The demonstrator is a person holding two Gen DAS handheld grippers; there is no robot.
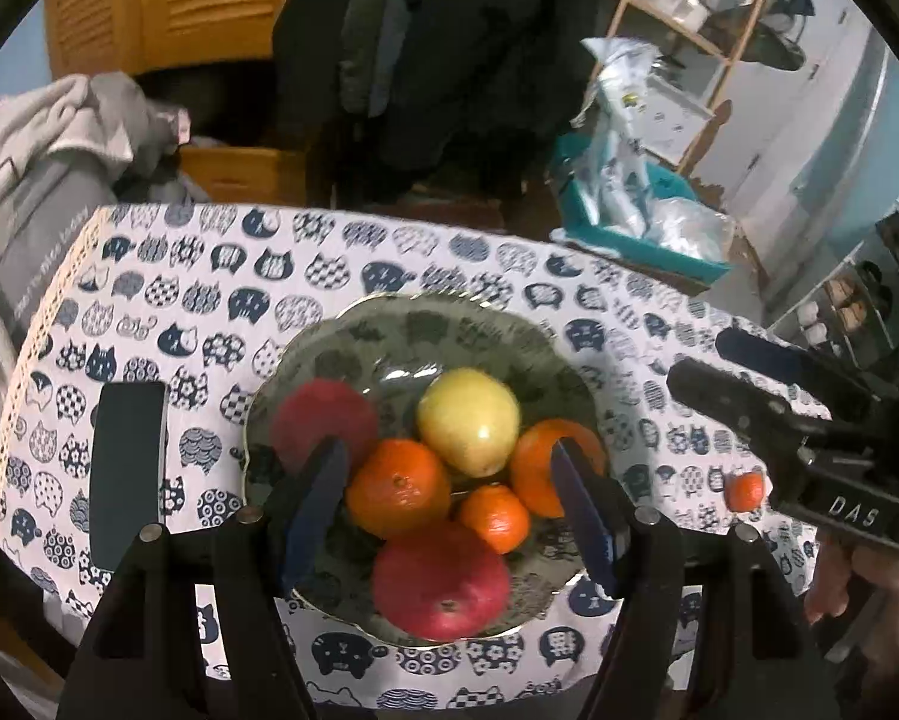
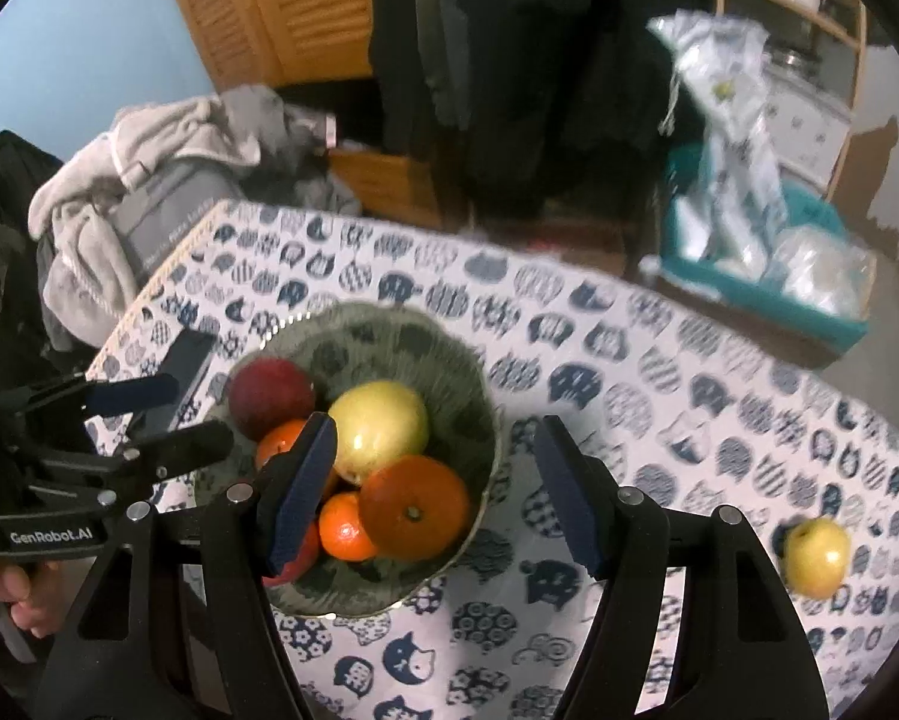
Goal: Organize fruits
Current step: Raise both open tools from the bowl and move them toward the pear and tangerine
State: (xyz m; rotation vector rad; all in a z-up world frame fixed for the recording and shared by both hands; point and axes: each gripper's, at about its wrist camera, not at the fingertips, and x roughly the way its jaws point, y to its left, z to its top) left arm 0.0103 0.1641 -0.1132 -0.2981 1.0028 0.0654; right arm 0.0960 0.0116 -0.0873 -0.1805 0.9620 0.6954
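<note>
Fruits in green scalloped glass bowl [image 1: 305,360]: two red apples [image 1: 440,585], one yellow apple [image 1: 468,420], three oranges [image 1: 398,486]. Outside on surface [image 2: 659,360]: one yellow apple [image 2: 816,558], one small orange [image 1: 744,491]. Stems mixed. Left tool [image 1: 452,510], right tool [image 2: 434,495] wide, empty.

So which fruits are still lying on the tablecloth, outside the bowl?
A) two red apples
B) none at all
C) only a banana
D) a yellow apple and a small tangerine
D: a yellow apple lies apart on the tablecloth, a small tangerine too, both outside the bowl.
</note>
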